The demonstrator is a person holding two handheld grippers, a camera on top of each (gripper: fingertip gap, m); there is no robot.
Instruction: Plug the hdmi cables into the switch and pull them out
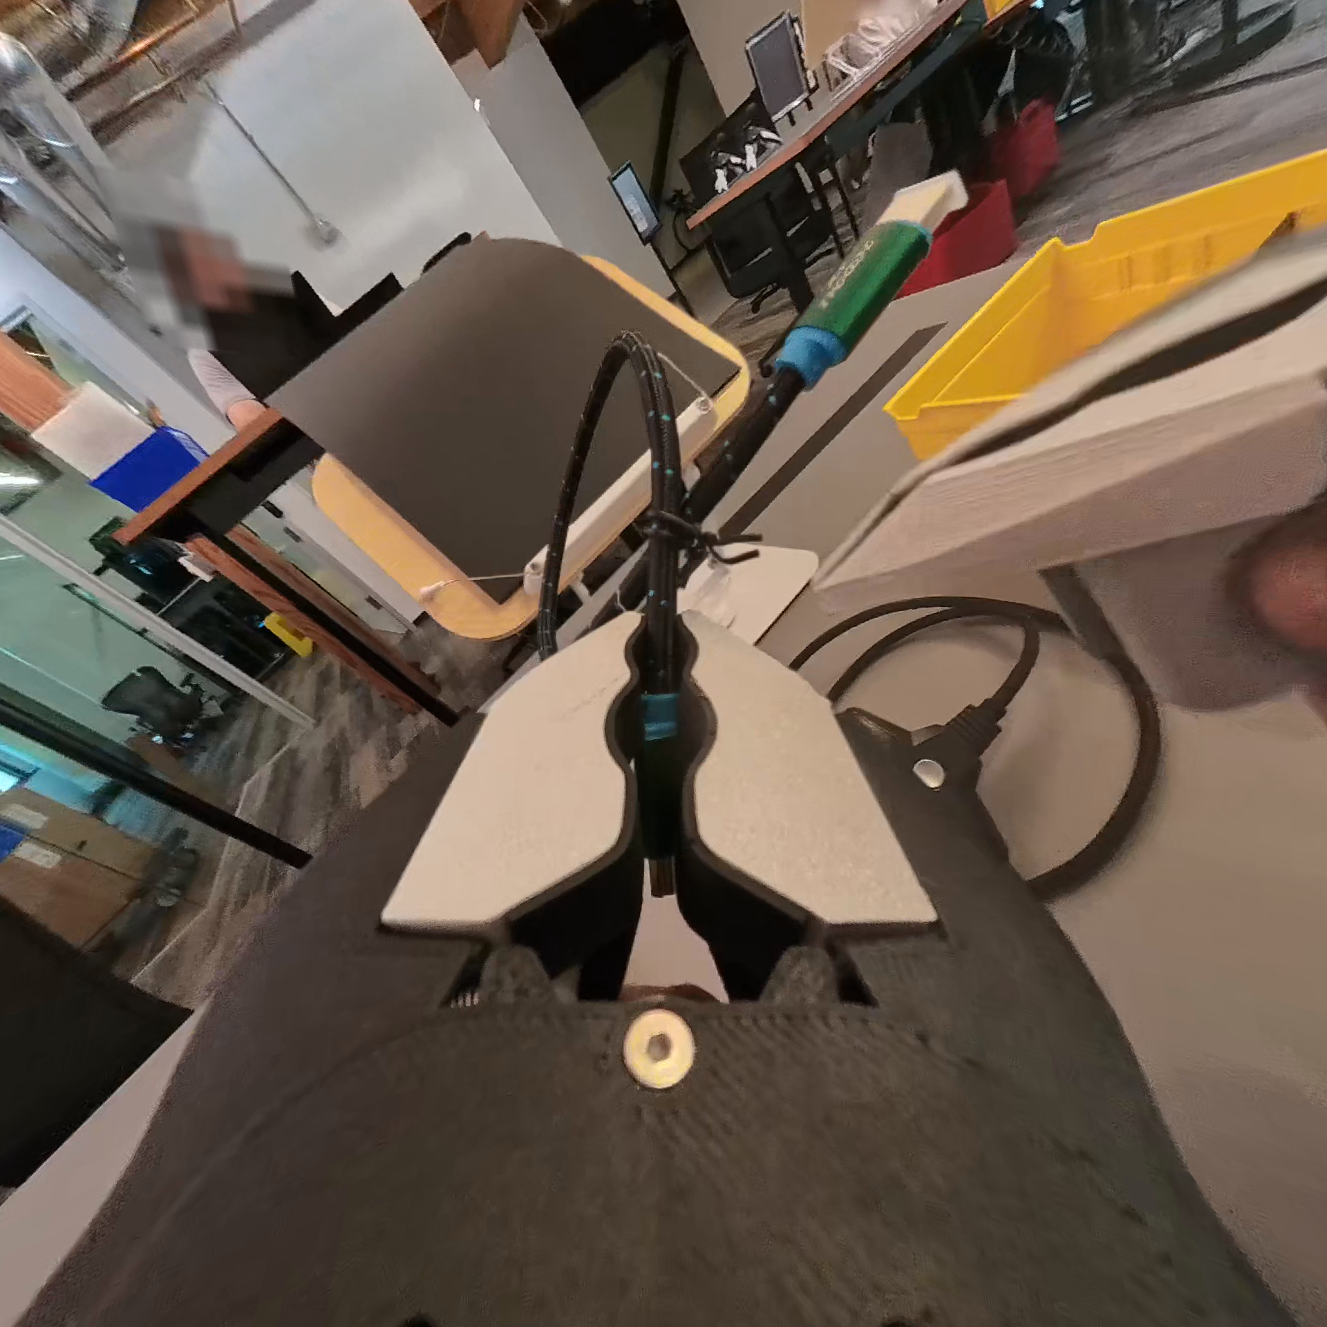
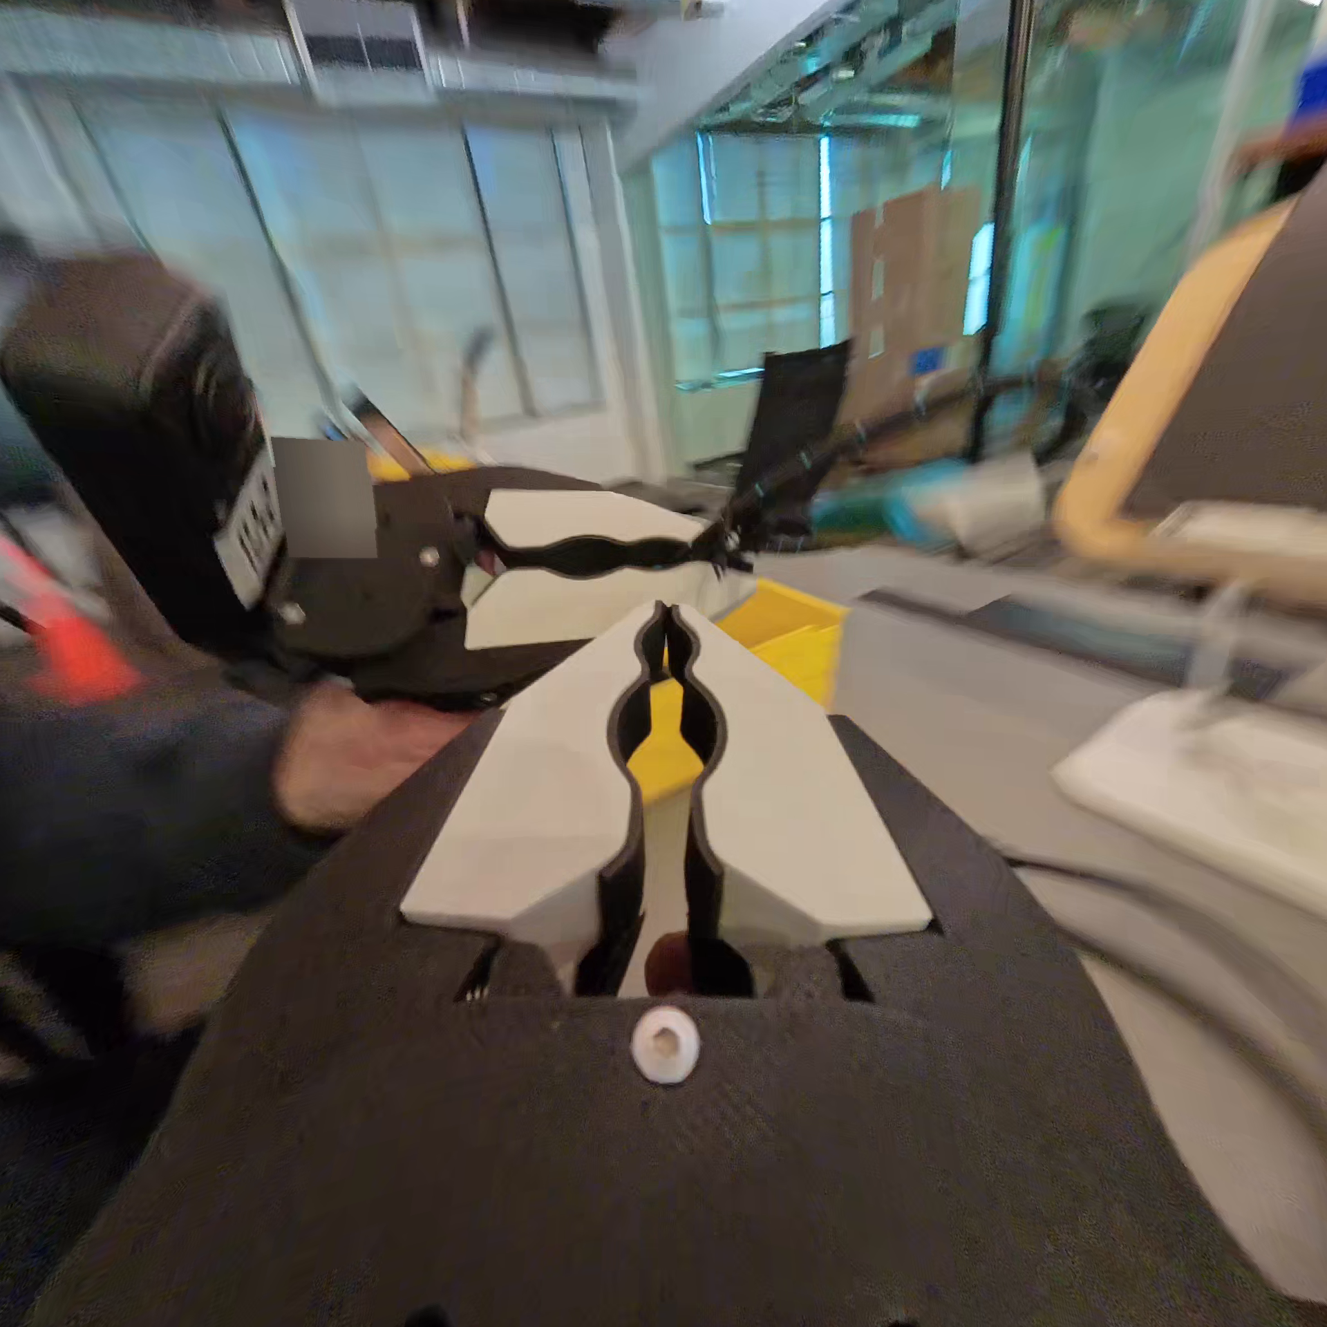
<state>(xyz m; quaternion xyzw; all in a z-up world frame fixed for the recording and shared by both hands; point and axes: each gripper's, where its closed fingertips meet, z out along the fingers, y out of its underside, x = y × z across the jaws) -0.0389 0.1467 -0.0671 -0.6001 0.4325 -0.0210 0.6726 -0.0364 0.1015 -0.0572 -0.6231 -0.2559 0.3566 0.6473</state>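
The left gripper (image 1: 660, 725) is clenched on a braided black cable (image 1: 657, 574), with the plug end (image 1: 660, 872) pointing back toward the camera between the fingers and the cord arching up and away in a loop held by a twist tie (image 1: 682, 538). Gripped this far along the plug body, the connector looks steadied for aiming, though the metal tip faces away from anything it could enter here. Farther along, the cable's other end carries a green connector (image 1: 862, 287) with blue collars, raised off the table.

To the right, a thin black cord (image 1: 1005, 689) curls on the grey table (image 1: 1185, 1005); the switch itself cannot be made out with confidence. A yellow bin (image 1: 1077, 345) stands beyond; its inside appears bare from this angle.

In the right wrist view, the left gripper (image 2: 689, 553) appears side-on, held in a hand (image 2: 345, 754), with the cable (image 2: 775, 517) sticking out of its tips. The right gripper (image 2: 666, 617) has its tips nearly meeting with nothing between them, so it is closed on air, likely waiting its turn. Behind it sits the yellow bin (image 2: 790, 632), with no contents visible.
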